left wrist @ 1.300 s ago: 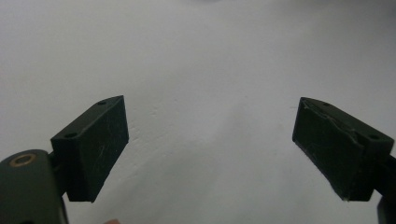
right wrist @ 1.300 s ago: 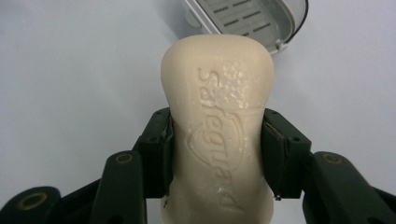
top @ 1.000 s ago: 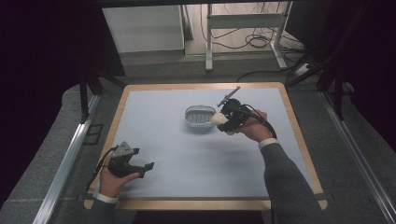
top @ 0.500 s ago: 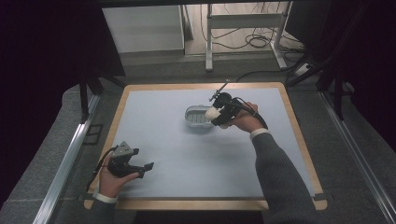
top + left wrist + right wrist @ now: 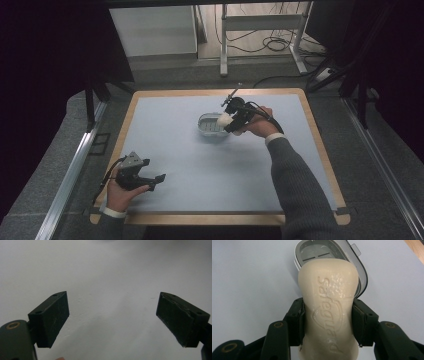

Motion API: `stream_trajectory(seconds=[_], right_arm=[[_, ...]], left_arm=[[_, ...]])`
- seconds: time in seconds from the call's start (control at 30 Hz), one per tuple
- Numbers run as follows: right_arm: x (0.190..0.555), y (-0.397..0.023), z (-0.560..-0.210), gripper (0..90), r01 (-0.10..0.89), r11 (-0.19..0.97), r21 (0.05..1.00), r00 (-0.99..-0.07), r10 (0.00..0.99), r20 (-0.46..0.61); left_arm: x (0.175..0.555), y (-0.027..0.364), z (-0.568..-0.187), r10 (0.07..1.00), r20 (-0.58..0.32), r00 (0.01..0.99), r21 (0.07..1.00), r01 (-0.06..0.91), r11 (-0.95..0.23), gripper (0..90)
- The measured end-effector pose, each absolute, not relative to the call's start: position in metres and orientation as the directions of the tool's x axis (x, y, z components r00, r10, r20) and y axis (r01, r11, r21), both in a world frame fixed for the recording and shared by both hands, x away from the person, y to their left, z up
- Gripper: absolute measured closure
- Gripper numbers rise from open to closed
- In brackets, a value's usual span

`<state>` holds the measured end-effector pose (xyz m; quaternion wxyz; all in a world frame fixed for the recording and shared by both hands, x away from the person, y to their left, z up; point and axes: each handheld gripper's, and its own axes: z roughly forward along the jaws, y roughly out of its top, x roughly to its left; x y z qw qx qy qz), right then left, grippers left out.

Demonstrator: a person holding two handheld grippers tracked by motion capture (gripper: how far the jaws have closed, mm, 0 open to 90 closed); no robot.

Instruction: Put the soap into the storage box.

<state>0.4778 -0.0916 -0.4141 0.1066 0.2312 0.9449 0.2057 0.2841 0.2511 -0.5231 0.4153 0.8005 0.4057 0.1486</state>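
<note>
The bar of soap (image 5: 328, 312), cream-coloured with a raised brand word along its face, sits clamped by its waist between the jaws of the right gripper (image 5: 328, 325), its front end reaching over the near rim of the soap dish (image 5: 359, 272). In the high view the soap (image 5: 223, 120) is a pale lump held at the right edge of the dish (image 5: 210, 126), which stands on the pale mat of the counter (image 5: 200, 165) a little beyond its middle. The right gripper (image 5: 233, 120) points down and leftward at it.

The bar looks slick and the pads hold only its narrow middle, so it could twist or slide out if the hand tilts further. Let go now, the bar would probably land on the rim and tip out onto the counter, or nudge the light dish away.

The left gripper (image 5: 150, 179) rests near the counter's front left corner, well apart, its jaws (image 5: 112, 320) spread wide over bare surface, holding nothing.
</note>
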Motion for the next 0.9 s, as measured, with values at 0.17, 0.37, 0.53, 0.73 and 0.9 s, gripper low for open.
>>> stream_trajectory(seconds=[0.17, 0.37, 0.53, 0.73, 0.9], right_arm=[[0.487, -0.087, -0.416, 49.4, 0.389, 0.819, 0.422, -0.874, 0.473, -0.114], [0.495, -0.082, -0.416, 49.4, 0.362, 0.819, 0.445, -0.881, 0.457, -0.124], [0.499, -0.075, -0.420, 49.4, 0.351, 0.834, 0.426, -0.891, 0.438, -0.124], [0.505, -0.068, -0.422, 49.4, 0.348, 0.840, 0.416, -0.893, 0.432, -0.124], [0.511, -0.064, -0.422, 49.4, 0.344, 0.847, 0.405, -0.892, 0.429, -0.139]], left_arm=[[0.285, 0.251, -0.524, 0.771, -0.101, 0.629, 0.786, 0.526, -0.326, 11.8], [0.285, 0.251, -0.524, 0.770, -0.100, 0.630, 0.783, 0.527, -0.330, 11.8], [0.285, 0.252, -0.524, 0.775, -0.106, 0.623, 0.785, 0.530, -0.319, 11.9], [0.285, 0.251, -0.524, 0.774, -0.106, 0.625, 0.785, 0.530, -0.320, 11.9], [0.285, 0.251, -0.524, 0.772, -0.102, 0.628, 0.783, 0.529, -0.327, 12.0]])
